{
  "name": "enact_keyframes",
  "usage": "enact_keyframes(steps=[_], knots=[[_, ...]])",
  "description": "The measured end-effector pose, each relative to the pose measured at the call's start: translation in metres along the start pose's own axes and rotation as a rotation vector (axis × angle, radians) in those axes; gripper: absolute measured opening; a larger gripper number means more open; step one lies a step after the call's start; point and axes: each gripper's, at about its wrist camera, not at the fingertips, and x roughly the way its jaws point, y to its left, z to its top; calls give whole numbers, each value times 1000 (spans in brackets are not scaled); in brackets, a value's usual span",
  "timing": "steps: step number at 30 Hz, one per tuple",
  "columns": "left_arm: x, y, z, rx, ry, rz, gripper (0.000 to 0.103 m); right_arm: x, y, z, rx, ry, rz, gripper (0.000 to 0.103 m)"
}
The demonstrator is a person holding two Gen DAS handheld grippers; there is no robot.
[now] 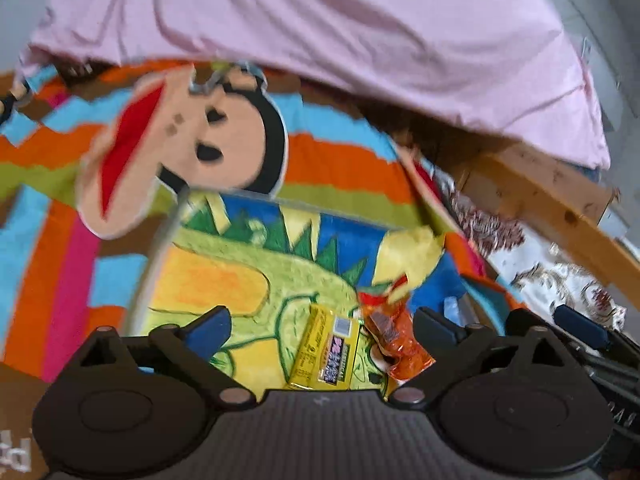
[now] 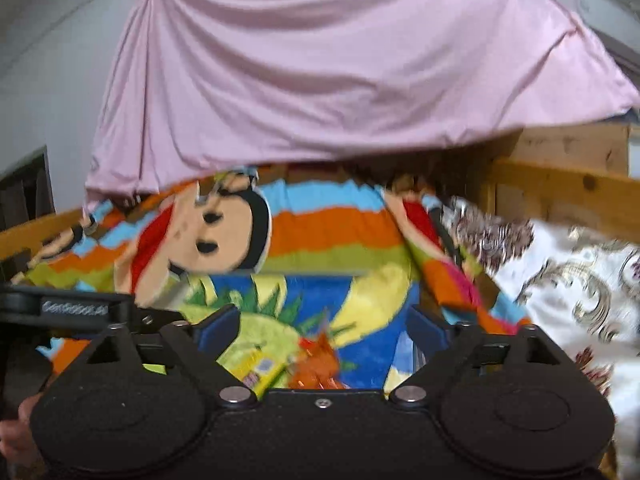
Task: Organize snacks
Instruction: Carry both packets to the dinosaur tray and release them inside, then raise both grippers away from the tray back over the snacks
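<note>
I've got both the left gripper (image 1: pixel 322 330) and right gripper (image 2: pixel 324 330) spread wide and empty, hovering near over the yellow snack pack (image 1: pixel 326 354) and orange wrapper (image 1: pixel 400 344) to choose one.

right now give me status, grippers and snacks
Left gripper open, empty. Right gripper open, empty. Yellow snack pack and orange wrapper side by side on cartoon blanket. Nothing blocking.

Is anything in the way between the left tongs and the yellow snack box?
Nothing visible. The left tongs are open, and the yellow snack box lies flat on the dinosaur towel right between the fingers. The orange candy bag sits beside it on the right, close to one finger but not blocking the box.
</note>
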Motion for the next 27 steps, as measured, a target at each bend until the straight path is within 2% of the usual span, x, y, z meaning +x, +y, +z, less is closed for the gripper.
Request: enact_keyframes(steps=[8, 12, 17, 21, 27], knots=[[-88, 0, 1, -18, -131, 24, 102, -66, 17, 25, 29, -139, 2, 102], [-127, -3, -7, -1, -185, 44, 102, -101, 19, 26, 59, -176, -15, 102], [-169, -6, -25, 8, -230, 46, 102, -142, 27, 18, 26, -177, -20, 102], [-196, -5, -46, 10, -223, 60, 102, -177, 33, -3, 0, -172, -38, 102], [-221, -1, -78, 23, -213, 85, 102, -213, 40, -34, -11, -112, -57, 102]])
